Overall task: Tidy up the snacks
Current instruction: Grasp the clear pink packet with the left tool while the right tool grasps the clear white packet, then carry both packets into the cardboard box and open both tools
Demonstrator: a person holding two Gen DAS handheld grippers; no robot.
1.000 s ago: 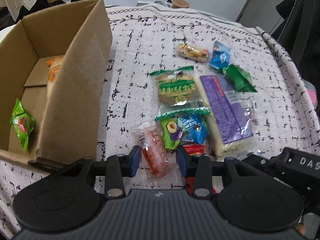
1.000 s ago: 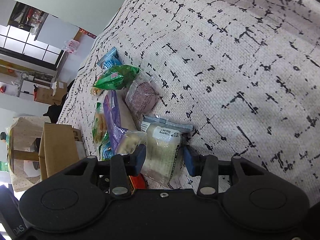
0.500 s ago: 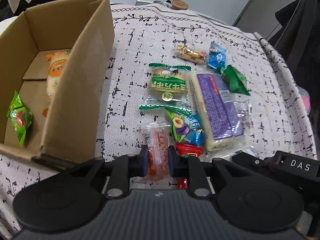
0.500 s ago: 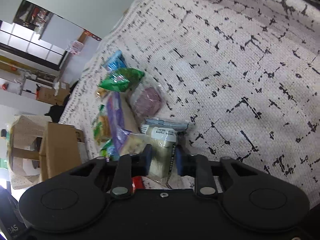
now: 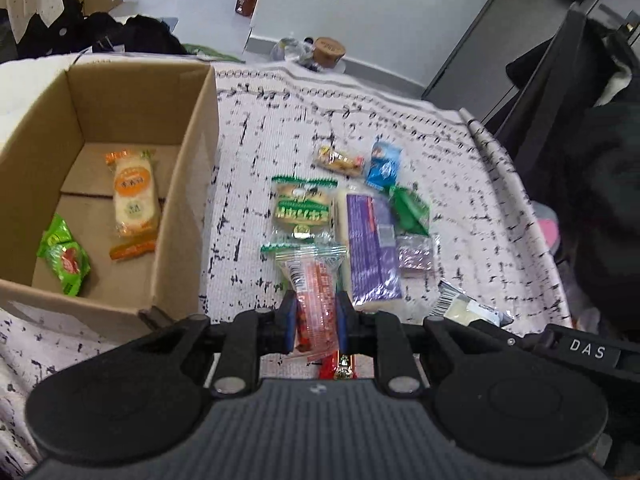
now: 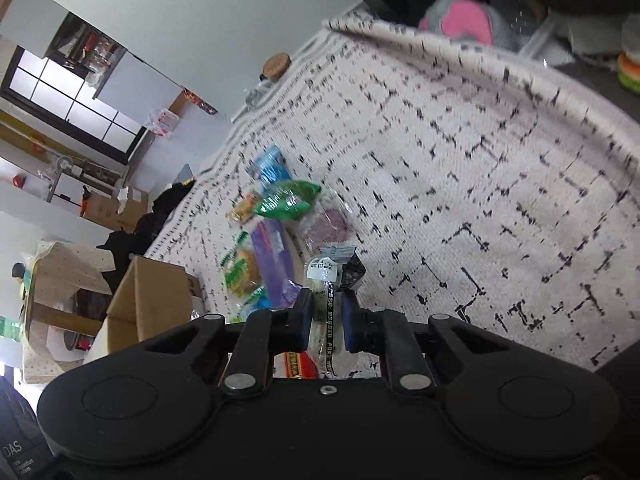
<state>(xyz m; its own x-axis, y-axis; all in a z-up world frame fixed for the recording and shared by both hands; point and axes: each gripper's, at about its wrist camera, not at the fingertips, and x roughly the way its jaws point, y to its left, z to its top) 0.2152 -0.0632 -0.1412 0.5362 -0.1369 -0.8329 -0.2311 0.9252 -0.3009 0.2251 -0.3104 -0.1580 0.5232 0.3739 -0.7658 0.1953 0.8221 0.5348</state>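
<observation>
The red sausage packet [image 5: 316, 292] sits pinched between the fingers of the left gripper [image 5: 313, 322], which are closed hard against its clear wrapper; it looks lifted off the cloth, probably so it can be carried to the cardboard box [image 5: 184, 184] ahead and to the left of those fingers. The right gripper [image 6: 326, 318] is likewise clamped on a pale wrapped snack [image 6: 324, 288] with a barcode end (its contents are hard to read), seemingly for the same trip.

Two snacks already lie in the box: one orange-labelled cake [image 5: 134, 196] and one green packet [image 5: 64, 258]. Beyond the left fingertips, about seven remain on the patterned cloth [image 5: 460, 184]: one green-trimmed biscuit pack [image 5: 302, 208], one long purple pack [image 5: 368, 248], one small purple packet [image 5: 416, 256], one green pouch [image 5: 408, 208], one blue one [image 5: 384, 164], one yellowish bar [image 5: 340, 160], and a red-and-gold wrapper [image 5: 340, 364] just beneath the fingers.
</observation>
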